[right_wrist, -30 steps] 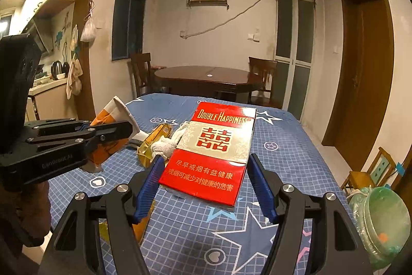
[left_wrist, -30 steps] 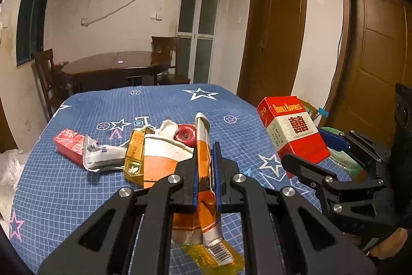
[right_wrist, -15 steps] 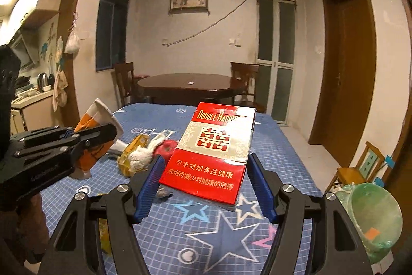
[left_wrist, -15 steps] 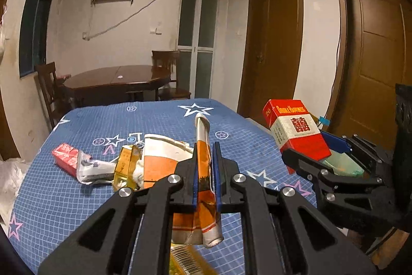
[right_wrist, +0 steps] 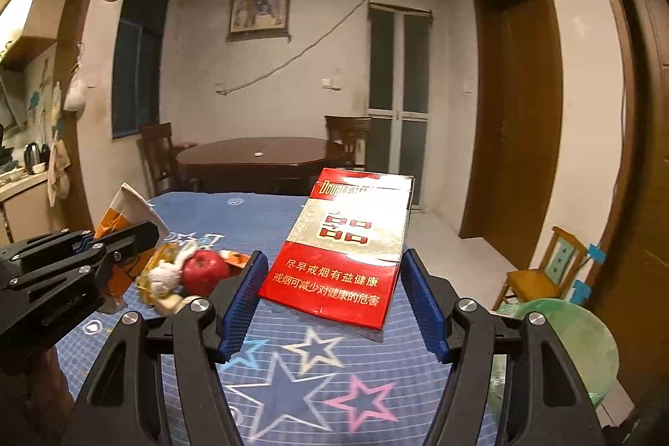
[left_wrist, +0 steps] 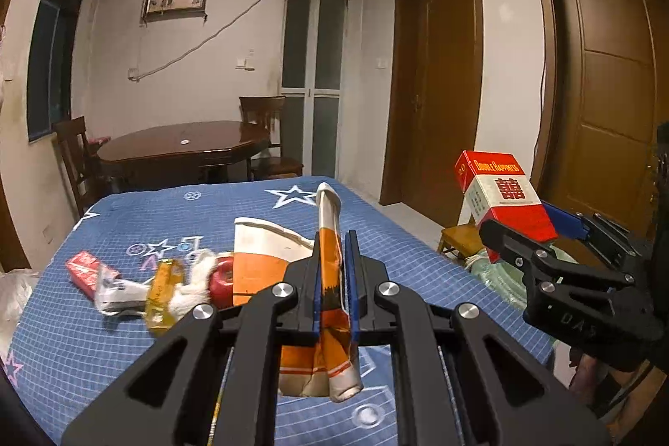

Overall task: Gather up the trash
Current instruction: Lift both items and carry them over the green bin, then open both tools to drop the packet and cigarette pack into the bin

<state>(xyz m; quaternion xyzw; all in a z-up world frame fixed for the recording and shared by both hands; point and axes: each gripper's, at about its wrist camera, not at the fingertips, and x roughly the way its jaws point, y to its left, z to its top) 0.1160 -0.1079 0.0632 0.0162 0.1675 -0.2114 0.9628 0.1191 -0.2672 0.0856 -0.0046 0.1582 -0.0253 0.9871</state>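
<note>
My left gripper (left_wrist: 334,237) is shut on a crumpled orange-and-white wrapper (left_wrist: 328,207), which hangs in the air above the blue star-patterned tablecloth (left_wrist: 104,341). In the right wrist view the same gripper (right_wrist: 142,233) and wrapper (right_wrist: 131,203) are at the left. My right gripper (right_wrist: 333,258) is shut on a red cigarette carton (right_wrist: 359,203), lifted off the table and tilted up. The left wrist view has that carton (left_wrist: 501,191) and gripper (left_wrist: 527,228) out past the table's right edge. A green bin (right_wrist: 560,333) stands on the floor at the lower right.
A pile lies on the cloth: a red apple (right_wrist: 205,270), white tissue (left_wrist: 196,287), a yellow packet (left_wrist: 161,287), a small red pack (left_wrist: 83,270). A small wooden chair (right_wrist: 552,262) stands by the bin. A dark dining table (left_wrist: 180,149) and brown doors lie beyond.
Both grippers have carried their loads up and to the right, towards the table's right edge. The pile on the cloth has slid left in both views and the green bin looms larger.
</note>
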